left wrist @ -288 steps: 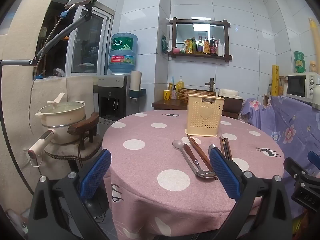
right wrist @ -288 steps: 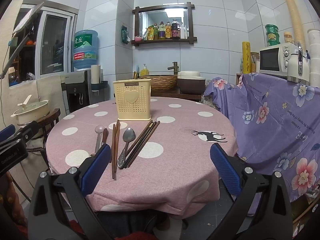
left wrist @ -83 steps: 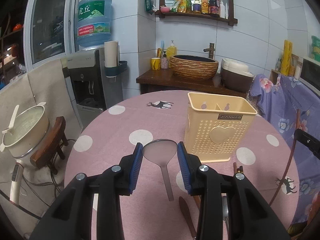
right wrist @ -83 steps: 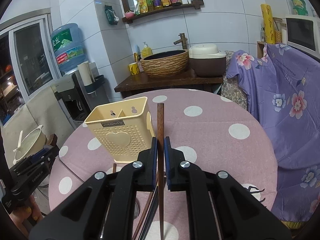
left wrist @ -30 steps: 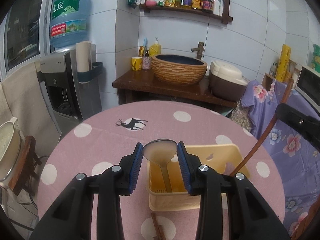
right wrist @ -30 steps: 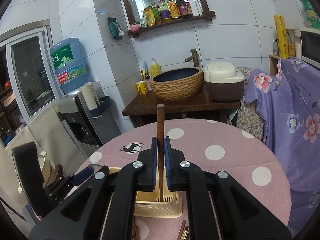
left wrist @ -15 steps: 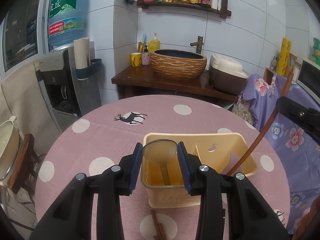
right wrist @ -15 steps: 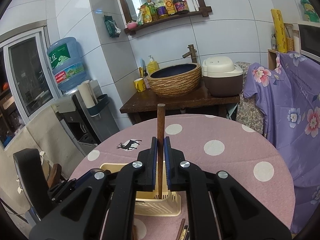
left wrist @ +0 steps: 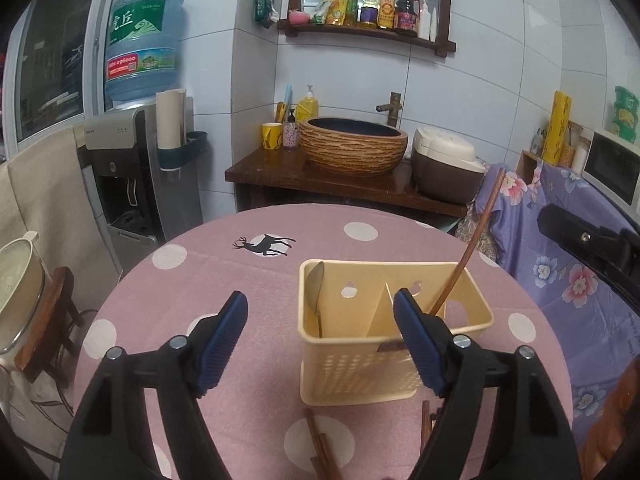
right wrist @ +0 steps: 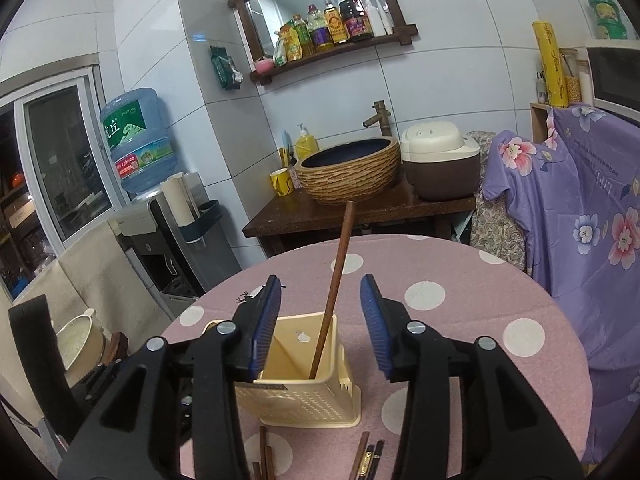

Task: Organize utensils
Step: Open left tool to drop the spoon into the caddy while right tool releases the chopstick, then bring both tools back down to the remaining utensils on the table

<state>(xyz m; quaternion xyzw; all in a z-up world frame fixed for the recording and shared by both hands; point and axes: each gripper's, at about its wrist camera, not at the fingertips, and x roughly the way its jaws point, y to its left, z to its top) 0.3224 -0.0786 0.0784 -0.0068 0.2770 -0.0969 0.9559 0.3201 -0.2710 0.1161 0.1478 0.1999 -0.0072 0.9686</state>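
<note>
A cream plastic utensil basket stands on the pink dotted tablecloth. A metal spoon leans in its left compartment, bowl up. A brown chopstick stands tilted in the right compartment. My left gripper hangs just before the basket; its jaws are opening and nothing is between them. My right gripper is above the basket with its jaws opening; the chopstick rises between the pads, touching neither. More chopsticks lie on the cloth in front of the basket.
Behind the table is a dark wooden counter with a woven basin and a rice cooker. A water dispenser stands left, a pot on a stool nearer. A purple floral cloth covers furniture at right.
Both grippers have opened. The spoon left the left pads and now leans in the basket; the chopstick left the right pads and stands tilted in the basket. Both views moved slightly closer.
</note>
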